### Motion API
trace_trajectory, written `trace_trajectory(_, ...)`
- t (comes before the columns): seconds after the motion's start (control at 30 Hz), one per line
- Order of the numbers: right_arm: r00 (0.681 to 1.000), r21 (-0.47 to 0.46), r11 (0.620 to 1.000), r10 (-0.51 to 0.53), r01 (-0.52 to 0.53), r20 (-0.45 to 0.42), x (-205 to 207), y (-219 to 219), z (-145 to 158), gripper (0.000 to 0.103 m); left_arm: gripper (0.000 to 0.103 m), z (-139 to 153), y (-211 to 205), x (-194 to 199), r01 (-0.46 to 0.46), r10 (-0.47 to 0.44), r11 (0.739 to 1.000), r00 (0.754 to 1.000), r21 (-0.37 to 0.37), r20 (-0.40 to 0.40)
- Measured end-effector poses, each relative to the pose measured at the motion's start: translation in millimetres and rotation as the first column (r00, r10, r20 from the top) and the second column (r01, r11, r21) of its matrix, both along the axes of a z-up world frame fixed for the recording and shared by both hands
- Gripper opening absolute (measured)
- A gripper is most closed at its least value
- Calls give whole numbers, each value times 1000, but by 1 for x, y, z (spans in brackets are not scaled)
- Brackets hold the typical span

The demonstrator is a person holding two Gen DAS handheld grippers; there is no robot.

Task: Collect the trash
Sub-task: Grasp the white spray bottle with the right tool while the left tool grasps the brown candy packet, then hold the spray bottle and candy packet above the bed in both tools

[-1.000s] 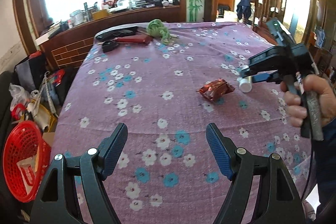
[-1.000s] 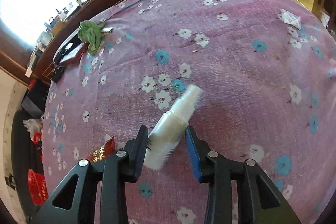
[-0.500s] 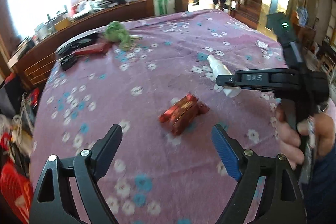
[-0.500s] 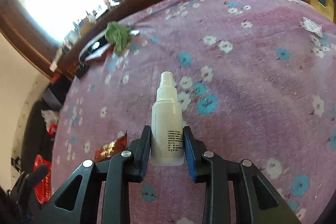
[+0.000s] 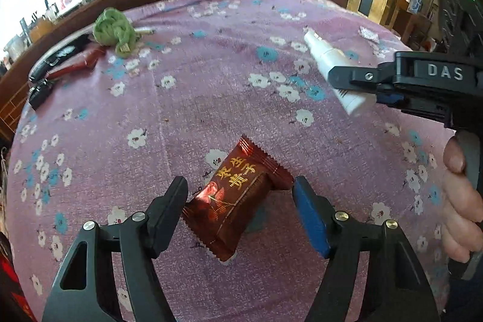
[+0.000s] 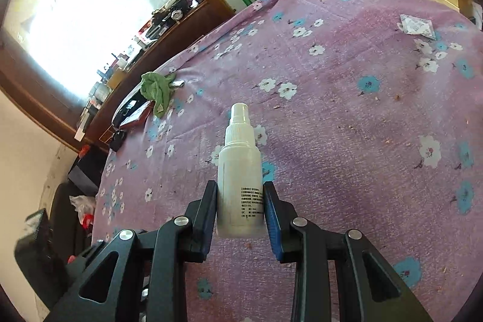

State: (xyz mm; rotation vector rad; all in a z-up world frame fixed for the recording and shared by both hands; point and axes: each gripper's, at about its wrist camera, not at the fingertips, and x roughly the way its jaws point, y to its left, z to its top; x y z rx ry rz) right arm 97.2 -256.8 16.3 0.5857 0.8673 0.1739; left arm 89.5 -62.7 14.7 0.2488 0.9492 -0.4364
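Note:
A dark red candy wrapper (image 5: 238, 195) with gold writing lies on the purple flowered tablecloth (image 5: 211, 86). My left gripper (image 5: 239, 186) straddles it and its jaws are closing. The left finger touches the wrapper's edge, the blue-padded right finger stands just off its crimped end, and the wrapper is not squeezed. My right gripper (image 6: 240, 186) is shut on a white spray bottle (image 6: 240, 171), held above the cloth with its nozzle pointing away. In the left wrist view the bottle (image 5: 327, 59) sticks out of that gripper at the right, above a person's hand (image 5: 462, 201).
A crumpled green cloth (image 5: 114, 29) lies at the table's far left, next to a red case and black items (image 5: 69, 65). A small white sachet (image 6: 416, 26) rests near the far right edge. A wooden counter and a bright window stand beyond the table.
My left gripper moved forward and down from bare cloth onto the red wrapper, and its jaws narrowed around it. The right gripper tightened on the tilted bottle, which now stands straight between its pads.

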Motion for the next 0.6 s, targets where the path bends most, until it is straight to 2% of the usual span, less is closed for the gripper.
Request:
trace_trajectory(0.03, 1000, -4, 1000, 2, -2, 2, 0, 2, 1, 32, 49, -1, 0, -1, -2, 2, 1000, 1000, -14, -6)
trace_trajectory(0.27, 998, -54, 997, 61, -60, 16, 0, 18, 3, 32, 35, -1, 10, -13, -93, 93, 995, 996, -29, 8)
trace_trajectory(0.37, 994, -87, 991, 107, -105, 22, -1, 31, 3, 33, 39, -2, 24, -21, -139, 138, 988, 990, -67, -15)
trace_trajectory(0.5, 983, -153, 973, 178, -170, 41, -4, 53, 5, 33, 33, -3, 41, -30, -188, 187, 977, 982, -104, -12)
trace_trajectory(0.6, 968, -213, 952, 240, -222, 67, -9, 71, 8, 33, 33, 6, 58, -35, -264, 272, 956, 961, -128, 51)
